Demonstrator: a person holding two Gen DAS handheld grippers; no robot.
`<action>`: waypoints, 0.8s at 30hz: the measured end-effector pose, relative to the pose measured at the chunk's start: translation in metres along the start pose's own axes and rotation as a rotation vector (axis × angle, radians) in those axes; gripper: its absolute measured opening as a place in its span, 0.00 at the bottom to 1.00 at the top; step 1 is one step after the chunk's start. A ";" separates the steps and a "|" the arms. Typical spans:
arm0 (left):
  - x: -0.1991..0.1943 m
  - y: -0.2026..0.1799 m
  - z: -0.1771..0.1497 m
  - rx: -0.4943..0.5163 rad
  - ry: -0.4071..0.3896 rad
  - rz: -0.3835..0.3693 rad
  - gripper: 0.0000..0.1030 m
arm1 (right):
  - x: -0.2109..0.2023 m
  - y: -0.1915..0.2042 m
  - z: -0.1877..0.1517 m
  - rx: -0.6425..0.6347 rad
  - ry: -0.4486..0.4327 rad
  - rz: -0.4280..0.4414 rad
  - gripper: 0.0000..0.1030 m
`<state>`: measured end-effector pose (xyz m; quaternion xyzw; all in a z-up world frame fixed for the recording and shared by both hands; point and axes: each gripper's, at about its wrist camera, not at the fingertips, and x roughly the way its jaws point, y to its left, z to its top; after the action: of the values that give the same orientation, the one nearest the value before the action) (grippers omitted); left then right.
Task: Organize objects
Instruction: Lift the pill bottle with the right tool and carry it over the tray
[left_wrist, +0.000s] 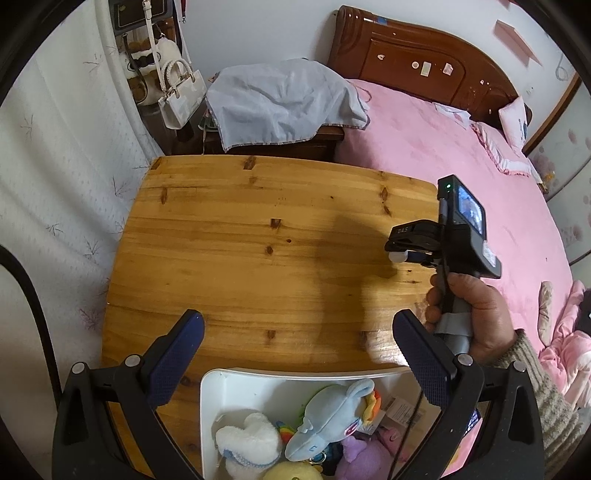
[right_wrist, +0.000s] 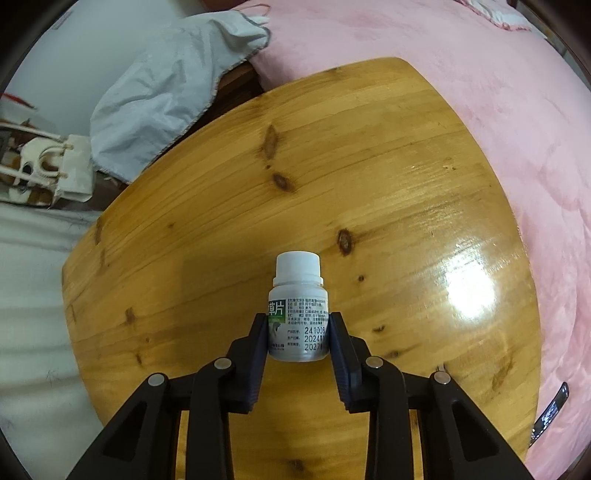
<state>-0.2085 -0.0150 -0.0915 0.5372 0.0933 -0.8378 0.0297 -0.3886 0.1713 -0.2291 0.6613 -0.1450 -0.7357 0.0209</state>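
Note:
My right gripper (right_wrist: 298, 334) is shut on a small white pill bottle (right_wrist: 297, 306) with a white cap and printed label, held above the wooden table (right_wrist: 369, 166). In the left wrist view the right gripper (left_wrist: 402, 249) hovers over the table's right side with the bottle's white cap (left_wrist: 508, 256) just showing. My left gripper (left_wrist: 297, 332) is open and empty above the table's near edge, over a white bin (left_wrist: 221, 387) holding plush toys: a blue one (left_wrist: 328, 421), a white one (left_wrist: 247, 446) and a purple one (left_wrist: 364, 458).
A pink bed (left_wrist: 461, 177) lies right of the table (left_wrist: 240, 240). A nightstand under a grey cloth (left_wrist: 280, 99) stands behind it. A white handbag (left_wrist: 181, 96) hangs at back left. A white curtain (left_wrist: 55, 166) runs along the left.

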 end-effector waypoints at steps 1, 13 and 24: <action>-0.001 0.000 0.000 0.007 0.001 0.003 0.99 | -0.006 0.002 -0.005 -0.014 -0.003 0.010 0.31; -0.021 -0.002 -0.021 0.076 -0.001 -0.034 0.99 | -0.101 0.023 -0.090 -0.164 -0.111 0.097 0.32; -0.052 0.006 -0.050 0.150 -0.019 -0.079 0.99 | -0.170 0.017 -0.189 -0.187 -0.191 0.117 0.32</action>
<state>-0.1409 -0.0138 -0.0653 0.5257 0.0511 -0.8481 -0.0430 -0.1850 0.1577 -0.0759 0.5739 -0.1152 -0.8031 0.1115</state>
